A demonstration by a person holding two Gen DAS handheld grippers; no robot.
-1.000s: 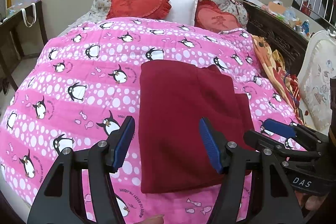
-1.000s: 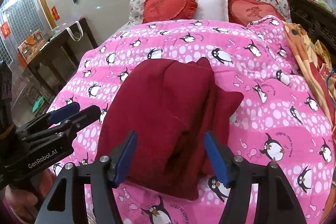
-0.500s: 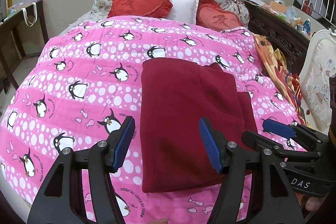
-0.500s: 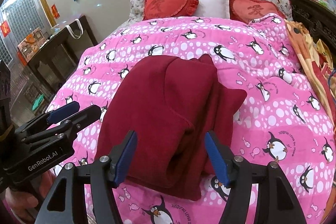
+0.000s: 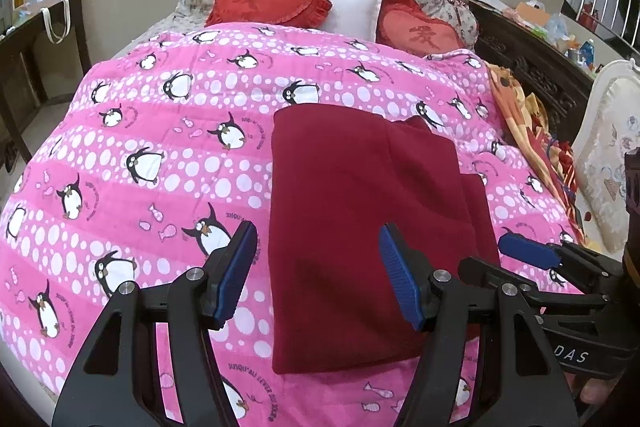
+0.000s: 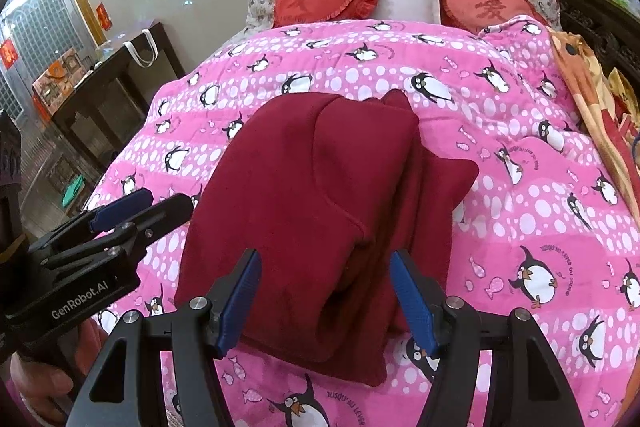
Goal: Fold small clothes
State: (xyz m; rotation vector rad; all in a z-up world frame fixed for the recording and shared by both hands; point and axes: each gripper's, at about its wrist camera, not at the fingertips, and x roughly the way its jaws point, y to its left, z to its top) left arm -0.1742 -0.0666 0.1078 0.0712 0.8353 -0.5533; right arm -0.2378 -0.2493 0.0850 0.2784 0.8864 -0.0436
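A dark red garment (image 5: 360, 211) lies folded into a thick rectangle on the pink penguin quilt (image 5: 140, 155). In the right wrist view the same garment (image 6: 320, 207) shows stacked layers with a flap poking out at its right side. My left gripper (image 5: 318, 267) hovers open above the garment's near left edge, nothing between its blue pads. My right gripper (image 6: 326, 291) is open too, above the garment's near end. Each gripper appears in the other's view: the right one (image 5: 532, 259) at the right, the left one (image 6: 132, 211) at the left, both held by hands.
Two red heart cushions (image 5: 268, 1) and a white pillow (image 5: 352, 7) lean on the floral headboard. A dark table (image 6: 104, 83) stands left of the bed. An orange patterned blanket (image 5: 532, 131), a dark cabinet and a white chair (image 5: 608, 155) are on the right.
Both views have drifted slightly, so the garment sits a little lower in frame. The garment has kept its shape and both grippers stay open.
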